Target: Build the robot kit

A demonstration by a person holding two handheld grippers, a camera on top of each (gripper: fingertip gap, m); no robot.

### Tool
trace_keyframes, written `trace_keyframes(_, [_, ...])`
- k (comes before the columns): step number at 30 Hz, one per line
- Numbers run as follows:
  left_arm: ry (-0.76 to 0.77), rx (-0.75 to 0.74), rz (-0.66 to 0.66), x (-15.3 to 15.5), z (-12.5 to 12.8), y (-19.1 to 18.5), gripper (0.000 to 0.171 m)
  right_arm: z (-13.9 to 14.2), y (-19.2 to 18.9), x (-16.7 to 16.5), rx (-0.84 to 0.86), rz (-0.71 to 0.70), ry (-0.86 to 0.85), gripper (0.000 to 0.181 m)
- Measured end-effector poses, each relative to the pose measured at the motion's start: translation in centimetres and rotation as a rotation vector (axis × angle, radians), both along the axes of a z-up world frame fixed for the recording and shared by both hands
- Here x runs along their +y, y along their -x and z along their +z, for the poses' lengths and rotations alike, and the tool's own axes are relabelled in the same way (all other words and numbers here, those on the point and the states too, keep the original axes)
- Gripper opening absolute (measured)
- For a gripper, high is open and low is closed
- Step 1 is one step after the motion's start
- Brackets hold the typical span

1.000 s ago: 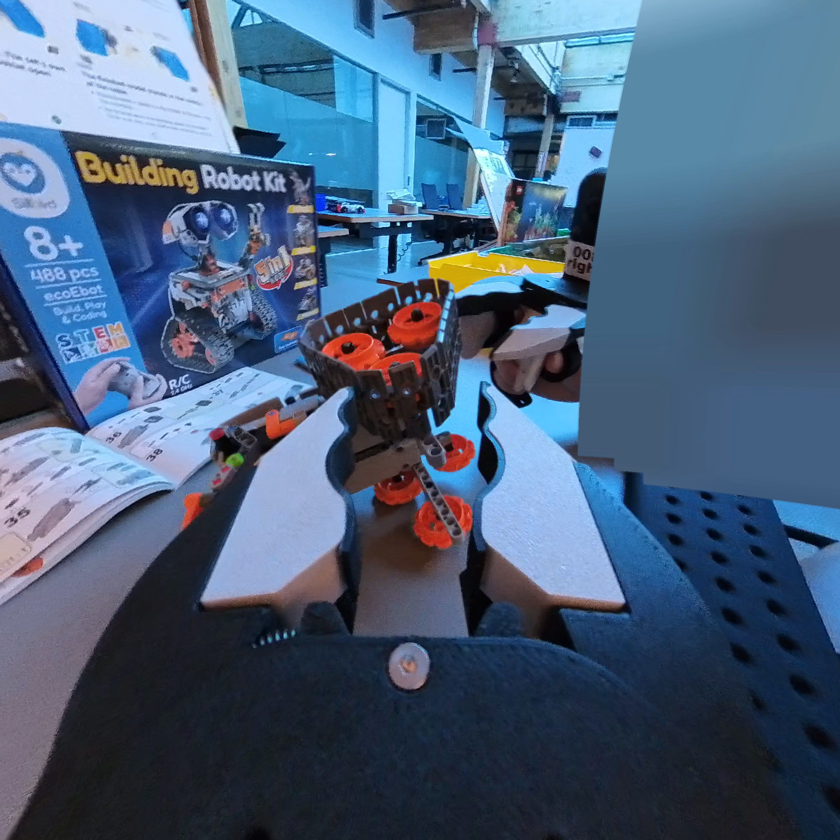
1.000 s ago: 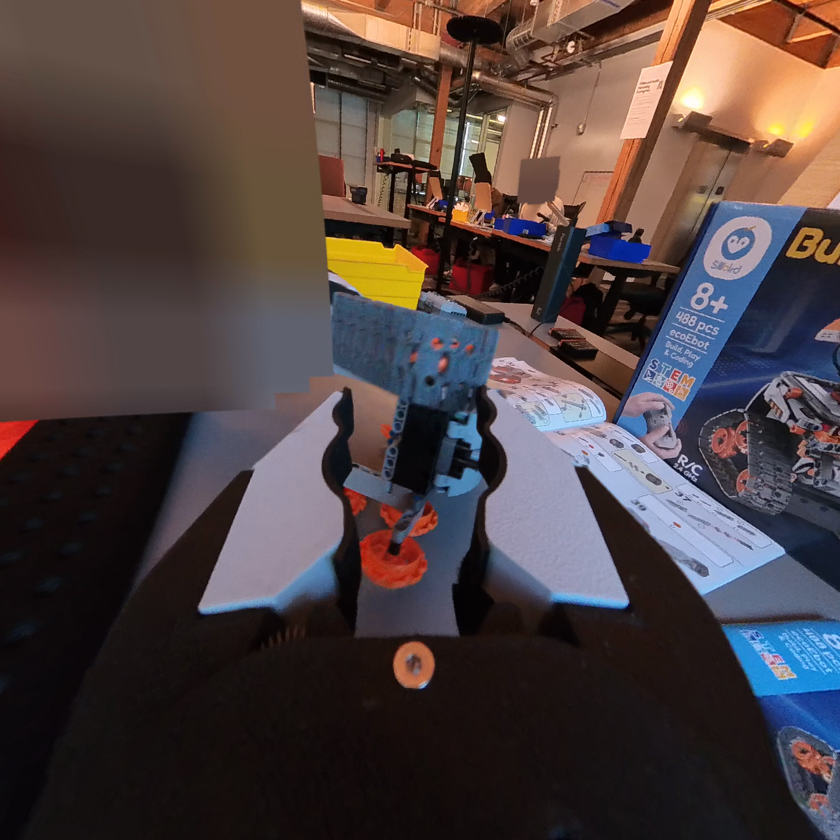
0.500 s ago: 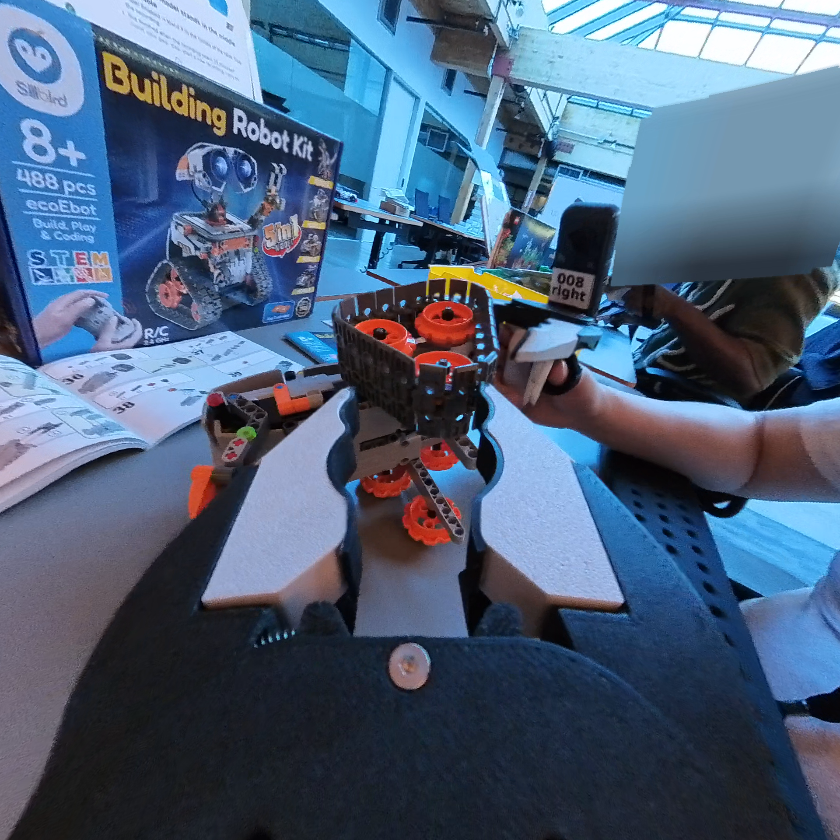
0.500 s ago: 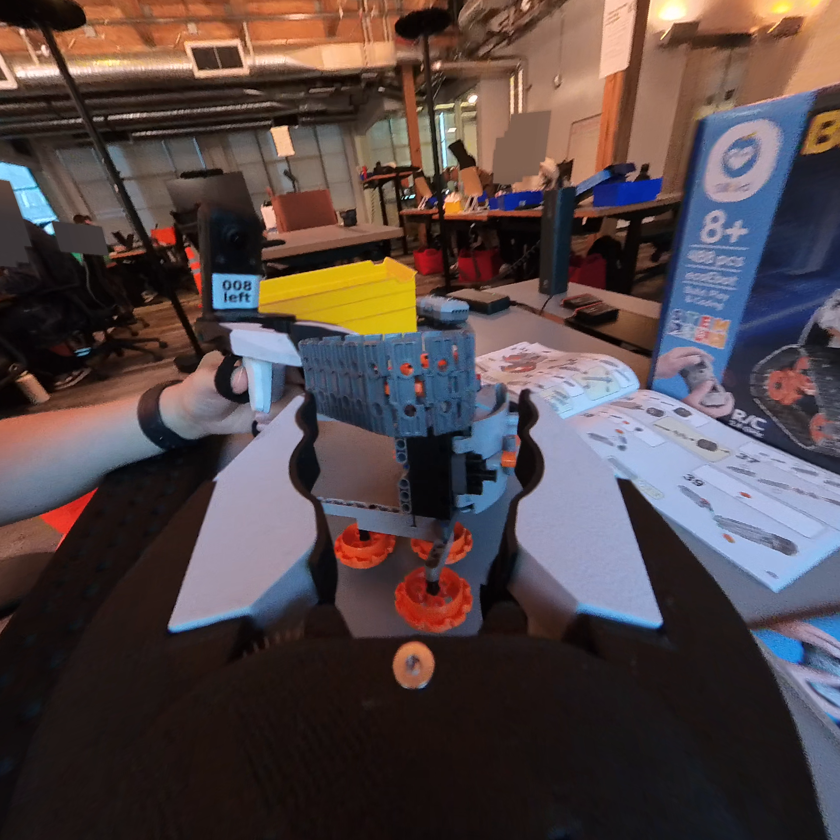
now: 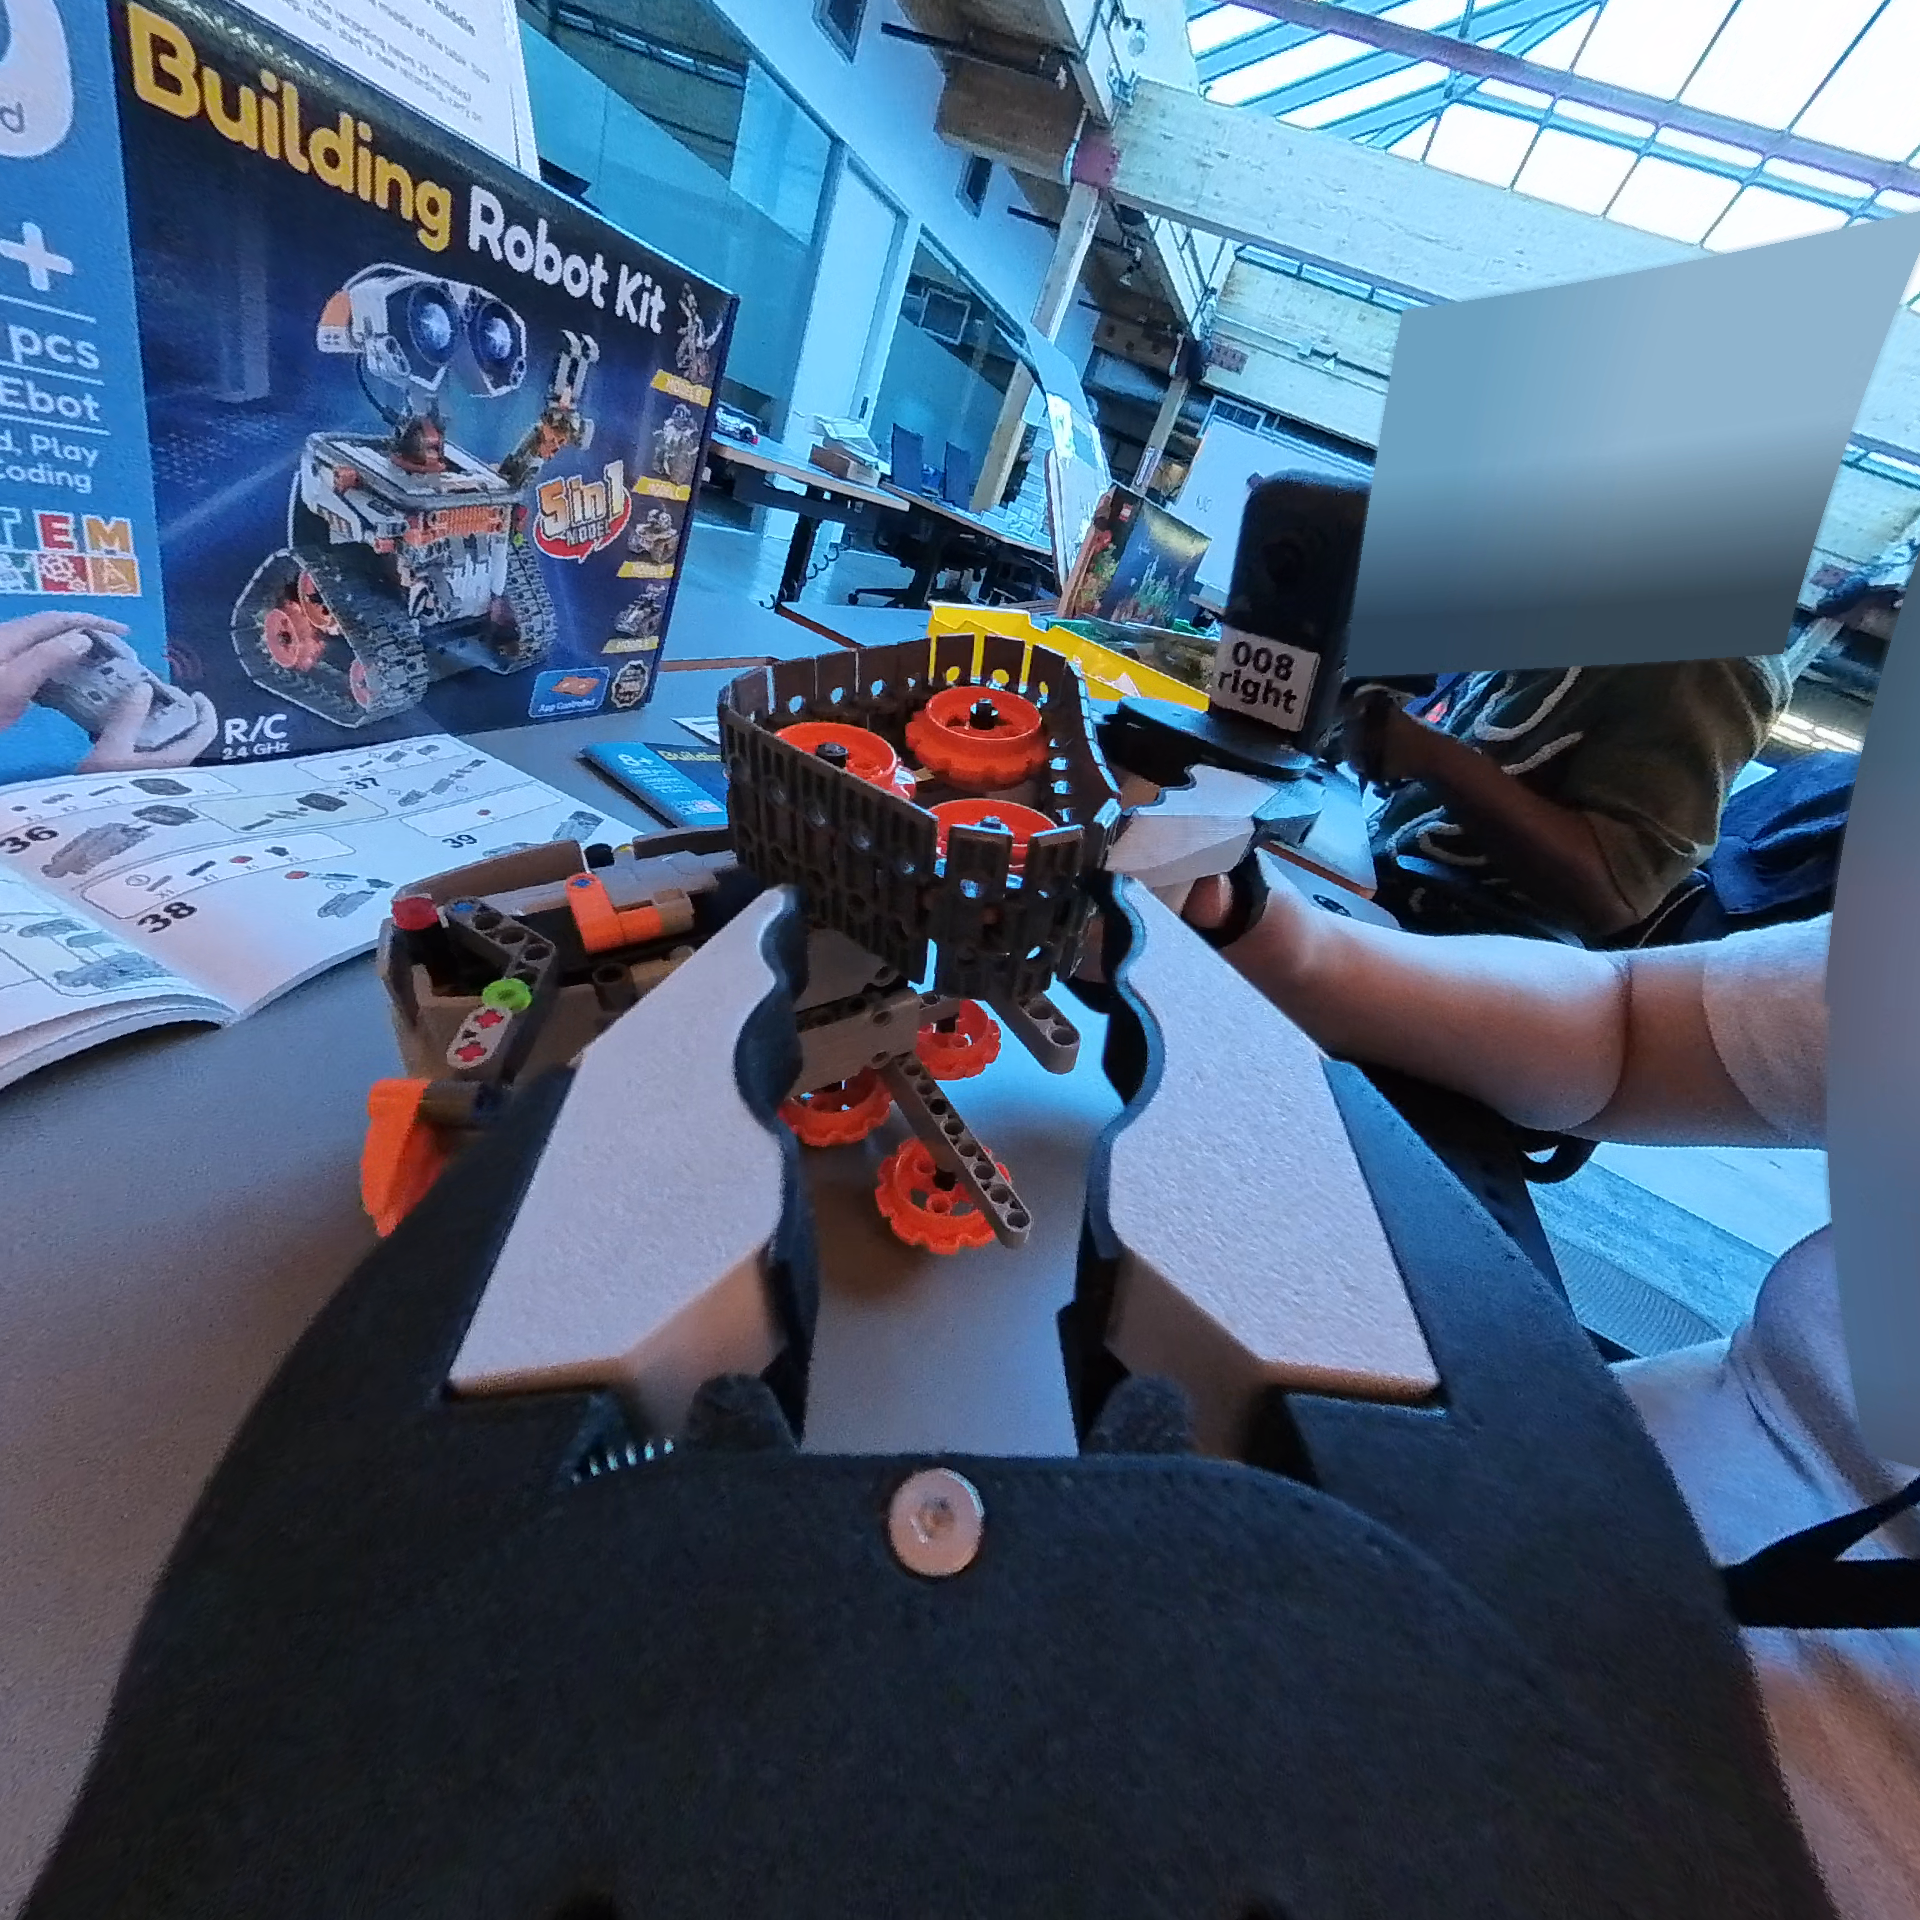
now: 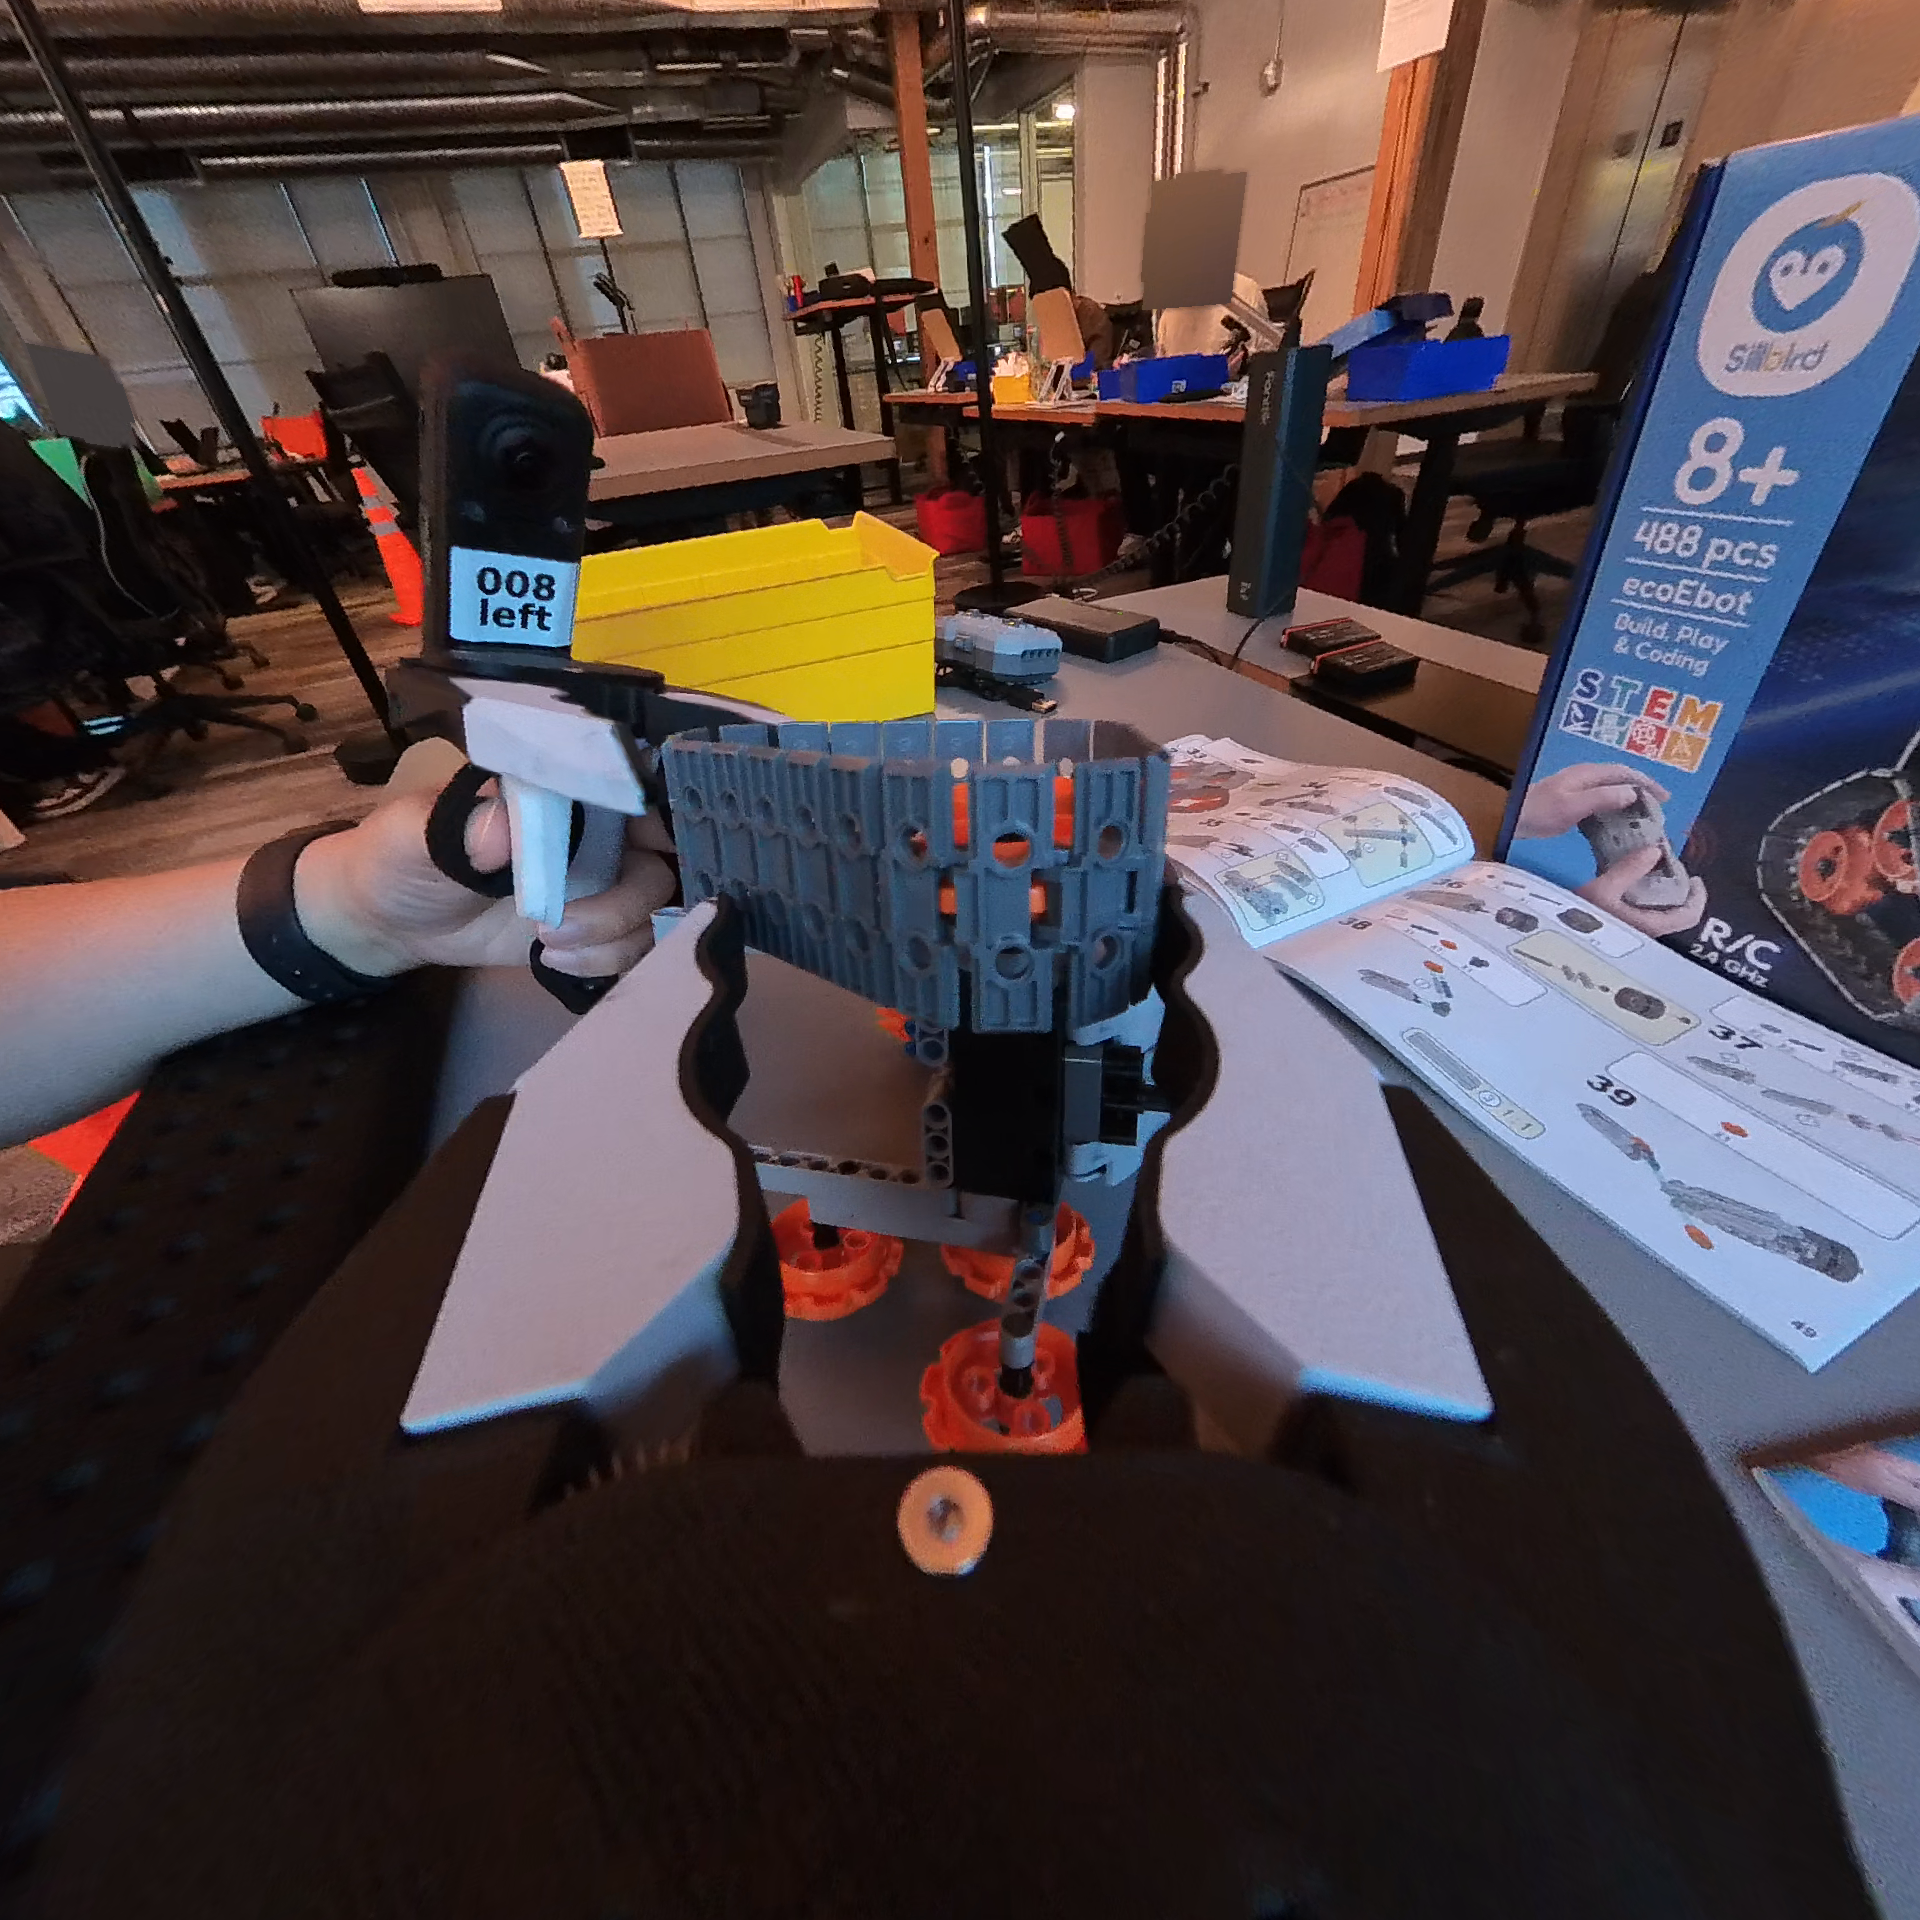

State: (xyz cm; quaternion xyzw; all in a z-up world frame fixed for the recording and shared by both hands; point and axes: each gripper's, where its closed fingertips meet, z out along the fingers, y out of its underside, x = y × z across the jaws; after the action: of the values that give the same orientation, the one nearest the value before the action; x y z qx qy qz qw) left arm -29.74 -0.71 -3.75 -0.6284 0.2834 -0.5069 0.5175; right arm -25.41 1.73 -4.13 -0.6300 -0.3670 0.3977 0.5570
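Swung lower and closer since the earlier frames, with the grey-and-orange brick model wrapped in a dark tread band (image 5: 914, 873) now filling more of both views. Left gripper (image 5: 940, 997) clamped on the model's lower grey frame, its pale fingers (image 5: 665, 1122) pressed against either side. Right gripper (image 6: 951, 1029) likewise closed around the same model (image 6: 925, 883) from the opposite side, pads against the tread band and the black block beneath it. Held tilted above the grey table (image 5: 156, 1195), orange gear wheels (image 5: 940, 1195) hanging under the model and three more sitting inside the band. Just left of the model in the left wrist view, a second grey-brown brick assembly with orange parts (image 5: 499, 966) resting on the table. Beyond that, an open white instruction booklet (image 5: 208, 873) lying flat, and a blue printed kit box (image 5: 395, 416) standing upright behind the booklet. Behind the model in the right wrist view, a yellow plastic bin (image 6: 769, 613).
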Motion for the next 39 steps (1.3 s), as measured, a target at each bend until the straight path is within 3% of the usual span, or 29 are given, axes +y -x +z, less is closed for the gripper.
trace_keyframes(10, [0.114,-0.058,-0.011,0.2,-0.2,0.1,0.06,0.1,-0.1,0.1,0.011,-0.022,0.097,0.074])
trace_keyframes(15, [0.118,-0.062,-0.001,0.3,0.0,-0.5,0.062,0.1,0.0,0.1,0.017,-0.035,0.146,0.073])
trace_keyframes(20, [0.069,-0.012,0.034,0.3,-0.2,-0.8,0.053,0.3,0.2,-0.1,0.054,-0.013,0.217,0.065])
trace_keyframes(33, [0.016,0.065,0.174,1.2,-0.5,-0.2,0.048,0.1,0.9,-0.3,0.026,-0.087,0.19,0.06])
trace_keyframes(39, [0.035,0.021,0.129,0.9,-0.2,0.1,0.051,0.2,0.2,-0.6,0.007,0.004,0.086,0.059])
